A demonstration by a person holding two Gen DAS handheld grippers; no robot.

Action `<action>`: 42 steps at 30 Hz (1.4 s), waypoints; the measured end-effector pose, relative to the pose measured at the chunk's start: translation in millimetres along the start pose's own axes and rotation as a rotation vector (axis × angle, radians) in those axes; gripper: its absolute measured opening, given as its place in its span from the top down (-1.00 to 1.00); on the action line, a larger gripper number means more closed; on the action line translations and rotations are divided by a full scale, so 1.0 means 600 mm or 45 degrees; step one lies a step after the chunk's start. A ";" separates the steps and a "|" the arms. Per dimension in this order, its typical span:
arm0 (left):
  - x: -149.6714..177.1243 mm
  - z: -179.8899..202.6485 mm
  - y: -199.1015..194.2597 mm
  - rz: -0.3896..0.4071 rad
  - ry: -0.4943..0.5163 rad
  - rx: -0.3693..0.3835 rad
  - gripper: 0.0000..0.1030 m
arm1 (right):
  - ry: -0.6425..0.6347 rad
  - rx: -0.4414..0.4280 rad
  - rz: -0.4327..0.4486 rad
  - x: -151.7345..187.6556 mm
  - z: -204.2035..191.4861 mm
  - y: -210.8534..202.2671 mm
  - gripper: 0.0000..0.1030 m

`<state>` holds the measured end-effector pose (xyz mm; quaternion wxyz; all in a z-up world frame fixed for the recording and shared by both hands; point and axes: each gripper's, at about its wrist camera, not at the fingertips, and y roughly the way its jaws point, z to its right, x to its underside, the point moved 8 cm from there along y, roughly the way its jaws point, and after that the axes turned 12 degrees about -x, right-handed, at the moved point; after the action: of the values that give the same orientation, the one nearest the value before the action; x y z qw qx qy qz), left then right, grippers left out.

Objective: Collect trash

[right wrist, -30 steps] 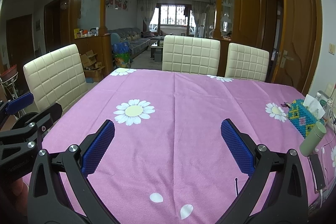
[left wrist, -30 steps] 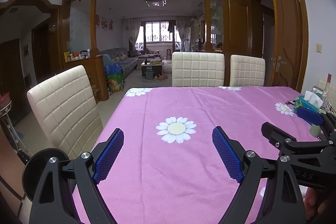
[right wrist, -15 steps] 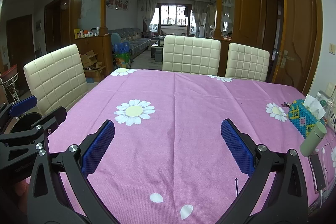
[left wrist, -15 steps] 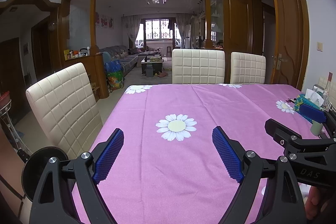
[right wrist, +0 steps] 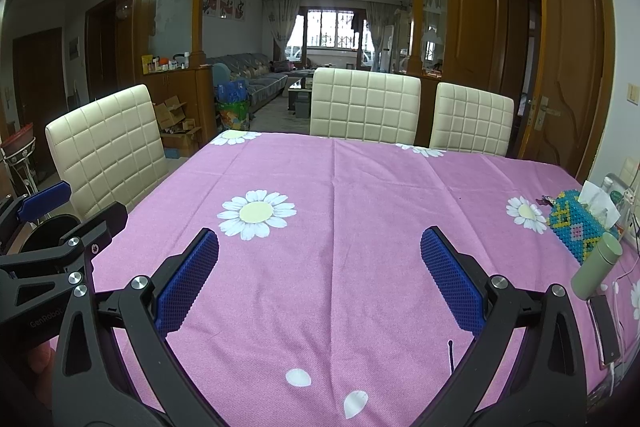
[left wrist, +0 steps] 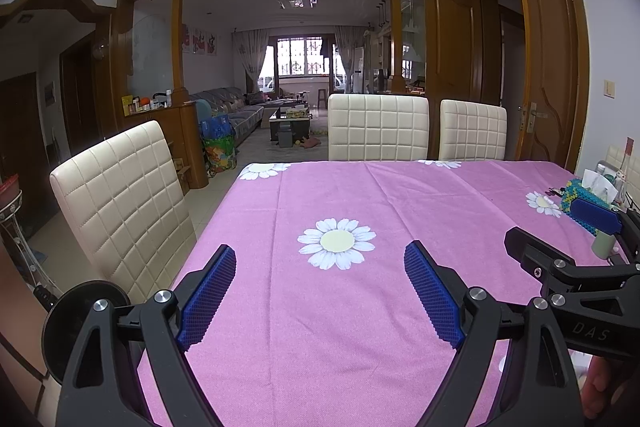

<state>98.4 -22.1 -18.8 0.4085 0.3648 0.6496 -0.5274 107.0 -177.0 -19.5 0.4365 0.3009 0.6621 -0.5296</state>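
Left wrist view: the left tongs (left wrist: 320,255) stand wide apart low in the frame, with nothing between the blue dimpled pads (left wrist: 208,299), only pink cloth. At the right edge the right tongs (right wrist: 320,239) enter from the side, black struts with a blue pad, and part of a hand (left wrist: 604,387) shows beneath them.

The right wrist view shows those tongs head on, equally wide apart and empty above the tablecloth (right wrist: 340,287). Only this view shows a thin dark stick (right wrist: 451,355) lying on the cloth at lower right, just inside the right-hand finger; whether it is trash I cannot tell. It also shows a dark flat phone (right wrist: 604,327) at the right edge, hidden in the other view.

The cloth is a finely woven pink fabric printed with white daisies and creased in straight fold lines. At right stand a teal beaded tissue box (right wrist: 576,227) and, just beside it, a smooth pale green cylinder (right wrist: 596,267). Cream chairs (right wrist: 104,151) with square quilted backs ring the table.
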 end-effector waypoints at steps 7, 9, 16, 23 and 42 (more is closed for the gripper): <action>0.000 -0.001 0.000 0.003 0.002 -0.003 -0.63 | 0.001 0.001 -0.001 0.000 0.001 0.000 -0.93; -0.001 -0.002 0.001 0.002 0.001 -0.001 -0.63 | 0.001 -0.001 -0.001 0.000 0.000 0.000 -0.93; -0.001 -0.001 0.000 0.003 0.001 -0.003 -0.63 | 0.001 -0.001 -0.001 0.000 0.000 0.000 -0.93; -0.001 -0.001 0.000 0.002 0.002 -0.003 -0.63 | 0.001 -0.001 -0.002 0.001 -0.001 0.001 -0.93; 0.004 0.002 0.008 -0.019 0.005 -0.005 -0.63 | 0.008 -0.008 -0.007 0.002 -0.004 0.002 -0.93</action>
<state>102.1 -22.2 -22.8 0.4038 0.3604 0.6541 -0.5284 107.0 -174.7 -20.9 0.4339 0.2995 0.6659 -0.5279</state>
